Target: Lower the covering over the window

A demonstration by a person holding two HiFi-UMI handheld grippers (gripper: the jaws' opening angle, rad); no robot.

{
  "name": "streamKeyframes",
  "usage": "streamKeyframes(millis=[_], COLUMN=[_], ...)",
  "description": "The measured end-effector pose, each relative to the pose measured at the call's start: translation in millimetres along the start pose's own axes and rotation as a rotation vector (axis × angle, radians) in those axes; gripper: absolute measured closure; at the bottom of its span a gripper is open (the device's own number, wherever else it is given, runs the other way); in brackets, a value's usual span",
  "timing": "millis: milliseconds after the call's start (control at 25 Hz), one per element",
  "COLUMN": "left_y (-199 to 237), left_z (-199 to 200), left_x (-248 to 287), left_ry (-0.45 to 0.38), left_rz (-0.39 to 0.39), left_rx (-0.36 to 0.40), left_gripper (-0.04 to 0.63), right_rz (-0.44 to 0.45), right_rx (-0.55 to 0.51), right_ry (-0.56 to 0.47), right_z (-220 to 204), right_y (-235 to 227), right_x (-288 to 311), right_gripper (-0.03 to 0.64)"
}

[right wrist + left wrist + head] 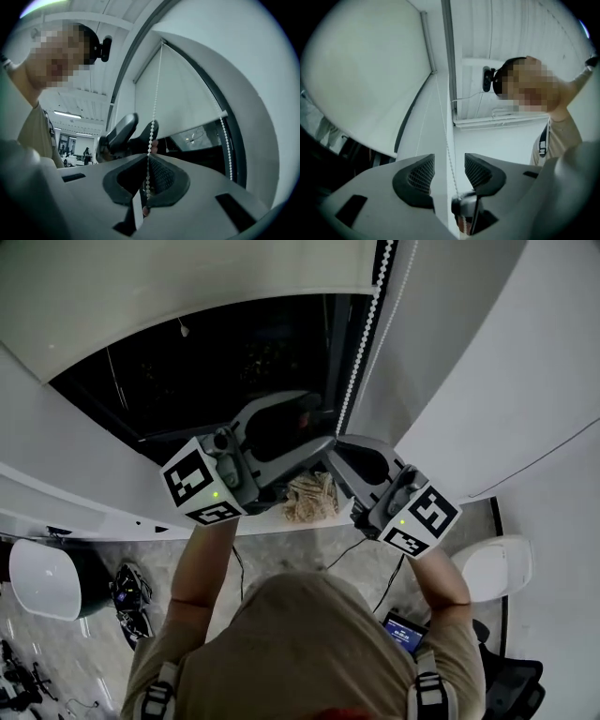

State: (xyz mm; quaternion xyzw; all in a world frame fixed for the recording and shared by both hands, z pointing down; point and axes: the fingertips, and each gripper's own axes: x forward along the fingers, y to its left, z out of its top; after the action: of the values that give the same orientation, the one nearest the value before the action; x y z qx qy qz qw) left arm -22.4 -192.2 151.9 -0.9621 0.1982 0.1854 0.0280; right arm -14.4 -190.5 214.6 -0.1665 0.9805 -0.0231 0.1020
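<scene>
Beads are what I am watching here. The white bead chain [154, 103] hangs from the top corner of the white fabric roller blind [178, 93] and runs straight into my right gripper [147, 180]. Its jaws are clamped together on the chain. In the right gripper view the beads vanish between the black ribbed pads with no gap on either side.

My left gripper [449, 171] sits just above, on the same run of chain, and it is released. Its two pads stand well apart and the chain passes down the gap between them, touching neither as far as I can see. Below that gap, the left gripper view shows the tip of the right gripper pinched on the chain.

The blind is part-way down. Its lower edge crosses the dark window glass [216, 362], covering the upper part and leaving the lower part bare. A second run of the chain hangs by the right side of the window frame, apart from both grippers.

In the head view both grippers meet at the right edge of the window, at the chain's lower end. A crumpled beige cloth [311, 498] lies on the white window sill [94, 498] just beneath them. I cannot tell whether either gripper touches it.
</scene>
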Motion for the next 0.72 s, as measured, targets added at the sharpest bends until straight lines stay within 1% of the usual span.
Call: streamKeyframes(millis=[40,80,120,160,200,240,280,320,360,400,440,480,520,560,640,680,720], left_y=[2,3,2,-2,-6,-10,-13,-14,-16,-19,-23,-28,-31,-34,-31,-27,-20], left_z=[3,3,0,-2,-4,-5,-10,-18,-28,-41,-53,-62,-68,-69,-59,-47,-29], left_x=[11,19,24,24,20,13,6,0,-3,-6,-8,-9,-9,-10,-14,-17,-19], left_ry=[0.021,0.042,0.051,0.043,0.025,0.016,0.024,0.047,0.075,0.101,0.121,0.132,0.136,0.137,0.110,0.068,0.014], left_rz=[0.007,0.006,-0.005,-0.020,-0.028,-0.022,-0.008,0.005,0.010,0.010,0.007,0.005,0.003,0.000,-0.021,-0.035,-0.041], left_rx=[0.028,0.036,0.023,-0.006,-0.031,-0.035,-0.019,-0.001,0.007,0.004,-0.007,-0.020,-0.027,-0.025,-0.023,-0.047,-0.078], left_gripper=[0.397,0.399,0.500,0.568,0.571,0.572,0.572,0.572,0.572,0.572,0.572,0.572,0.572,0.572,0.572,0.505,0.411], right_rz=[0.005,0.009,0.016,0.030,0.051,0.071,0.082,0.082,0.072,0.057,0.045,0.039,0.033,0.021,-0.016,-0.030,-0.033], right_rx=[-0.006,-0.017,-0.030,-0.042,-0.043,-0.028,-0.005,0.004,-0.015,-0.052,-0.083,-0.093,-0.082,-0.058,-0.024,-0.019,-0.011], right_ry=[0.002,0.002,0.004,0.008,0.003,-0.019,-0.061,-0.105,-0.134,-0.143,-0.136,-0.120,-0.107,-0.102,-0.107,-0.098,-0.074], right_z=[-3,-4,-5,-4,-1,9,25,44,61,72,76,75,72,69,65,60,49], right_y=[3,5,6,9,12,15,15,14,11,9,7,7,6,3,-3,-4,-3], right_x=[1,1,0,-3,-8,-15,-22,-27,-28,-24,-17,-10,-3,1,1,-2,-3], right_gripper=[0.600,0.600,0.600,0.600,0.598,0.563,0.442,0.431,0.431,0.431,0.453,0.489,0.520,0.583,0.598,0.600,0.600])
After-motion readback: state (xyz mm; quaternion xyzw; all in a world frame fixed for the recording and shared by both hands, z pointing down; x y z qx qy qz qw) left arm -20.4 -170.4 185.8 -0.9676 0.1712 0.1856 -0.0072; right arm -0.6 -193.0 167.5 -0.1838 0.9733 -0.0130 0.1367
